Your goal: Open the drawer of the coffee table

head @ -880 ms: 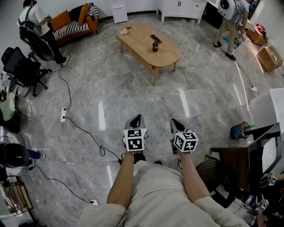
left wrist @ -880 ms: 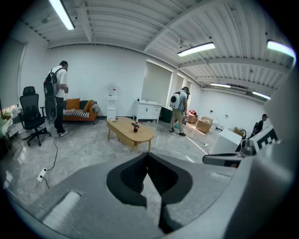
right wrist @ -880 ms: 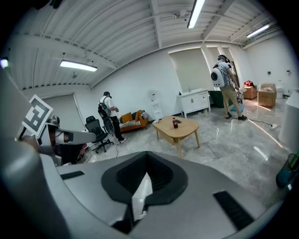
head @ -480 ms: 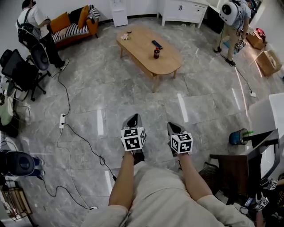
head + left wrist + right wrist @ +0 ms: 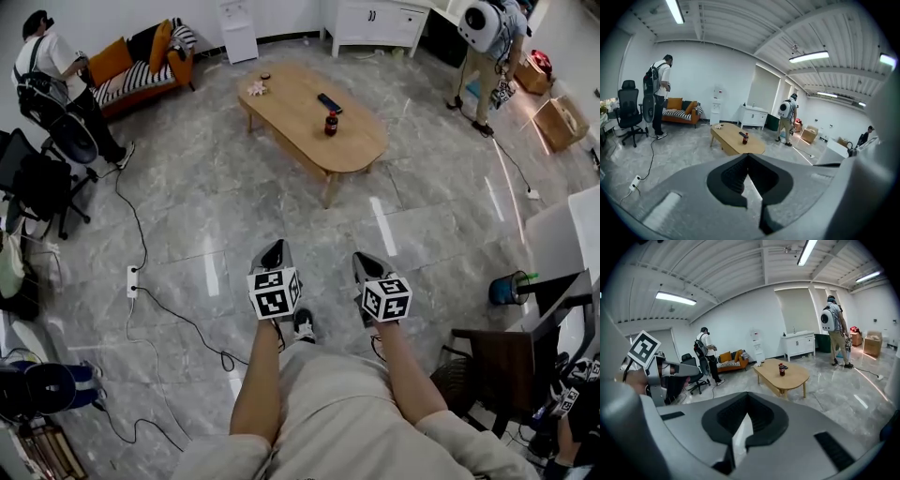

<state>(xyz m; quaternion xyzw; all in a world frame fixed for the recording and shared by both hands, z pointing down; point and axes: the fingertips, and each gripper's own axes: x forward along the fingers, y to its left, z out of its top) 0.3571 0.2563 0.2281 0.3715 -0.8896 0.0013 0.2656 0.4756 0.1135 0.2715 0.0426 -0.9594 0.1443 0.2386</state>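
Note:
The oval wooden coffee table (image 5: 302, 112) stands far ahead across the grey floor, with a dark bottle (image 5: 331, 123) and a remote (image 5: 329, 101) on top. It also shows in the left gripper view, coffee table (image 5: 733, 140), and in the right gripper view, coffee table (image 5: 787, 376). I cannot make out its drawer from here. My left gripper (image 5: 272, 254) and right gripper (image 5: 365, 264) are held side by side close to the body, well short of the table. Both point forward and slightly down. Left gripper (image 5: 748, 156) and right gripper (image 5: 746, 398) have jaws shut with nothing between them.
An orange sofa (image 5: 141, 58) and white cabinets (image 5: 377, 22) line the far wall. A power strip (image 5: 133, 277) and its cables trail on the floor at left, near an office chair (image 5: 37, 183). Two people stand at the far left and far right. A dark desk (image 5: 495, 354) is close on my right.
The person carrying the grippers has stepped forward, so the coffee table sits a little nearer in the head view. Both grippers keep their place before the body and stay shut.

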